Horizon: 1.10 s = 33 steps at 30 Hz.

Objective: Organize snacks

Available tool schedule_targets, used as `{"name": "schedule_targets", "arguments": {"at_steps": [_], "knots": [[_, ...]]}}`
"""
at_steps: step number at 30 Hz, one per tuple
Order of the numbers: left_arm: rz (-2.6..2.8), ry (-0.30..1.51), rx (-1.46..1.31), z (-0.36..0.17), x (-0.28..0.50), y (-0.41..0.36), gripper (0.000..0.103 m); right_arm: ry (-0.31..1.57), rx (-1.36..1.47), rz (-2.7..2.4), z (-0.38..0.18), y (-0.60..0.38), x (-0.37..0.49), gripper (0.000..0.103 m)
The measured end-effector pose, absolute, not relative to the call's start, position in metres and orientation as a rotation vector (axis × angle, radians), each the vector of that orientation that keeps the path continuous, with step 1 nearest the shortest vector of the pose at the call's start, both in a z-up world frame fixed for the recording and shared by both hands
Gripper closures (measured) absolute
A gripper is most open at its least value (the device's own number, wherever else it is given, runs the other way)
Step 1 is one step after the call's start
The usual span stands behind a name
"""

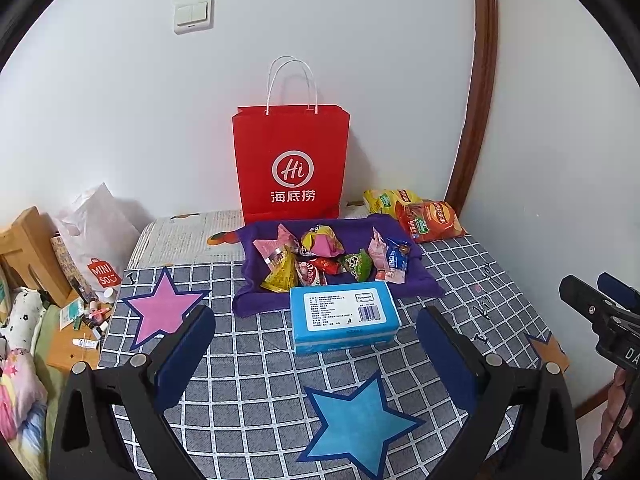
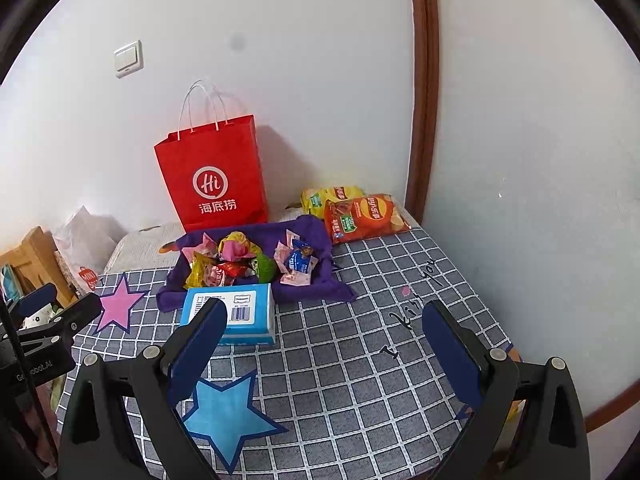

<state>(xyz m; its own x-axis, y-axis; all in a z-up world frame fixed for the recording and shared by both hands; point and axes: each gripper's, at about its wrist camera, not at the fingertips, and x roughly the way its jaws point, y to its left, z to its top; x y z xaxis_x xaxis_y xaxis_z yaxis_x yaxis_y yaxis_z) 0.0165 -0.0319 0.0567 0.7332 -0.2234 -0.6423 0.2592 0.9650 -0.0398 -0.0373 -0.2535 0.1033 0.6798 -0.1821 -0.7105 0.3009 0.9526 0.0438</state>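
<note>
Both hand-held grippers hover with jaws apart, empty.
Snacks (image 1: 328, 258) lie on the purple cloth (image 1: 416, 280) at twelve o'clock of the left hand-held gripper (image 1: 316, 332), the nearer; the right hand-held gripper (image 2: 324, 328) sees them at eleven.

open checked cloth (image 1: 260, 380) in front, blue box (image 1: 344, 316) blocking purple tray (image 1: 416, 280), red bag (image 1: 292, 164) behind

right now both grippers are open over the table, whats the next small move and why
Probably ease the right gripper forward toward the orange chip bag. Both grippers hang open and empty, the bag lies loose beside the purple cloth on the right, and the red paper bag stands open behind.
</note>
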Motion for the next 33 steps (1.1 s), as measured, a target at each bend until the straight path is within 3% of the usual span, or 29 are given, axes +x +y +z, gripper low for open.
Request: {"name": "schedule_targets", "arguments": {"at_steps": [33], "knots": [[-0.266,0.707,0.06,0.0553,0.0197,-0.0376,0.001,0.771,0.183,-0.284,0.1033,-0.262,-0.0424,0.006]]}}
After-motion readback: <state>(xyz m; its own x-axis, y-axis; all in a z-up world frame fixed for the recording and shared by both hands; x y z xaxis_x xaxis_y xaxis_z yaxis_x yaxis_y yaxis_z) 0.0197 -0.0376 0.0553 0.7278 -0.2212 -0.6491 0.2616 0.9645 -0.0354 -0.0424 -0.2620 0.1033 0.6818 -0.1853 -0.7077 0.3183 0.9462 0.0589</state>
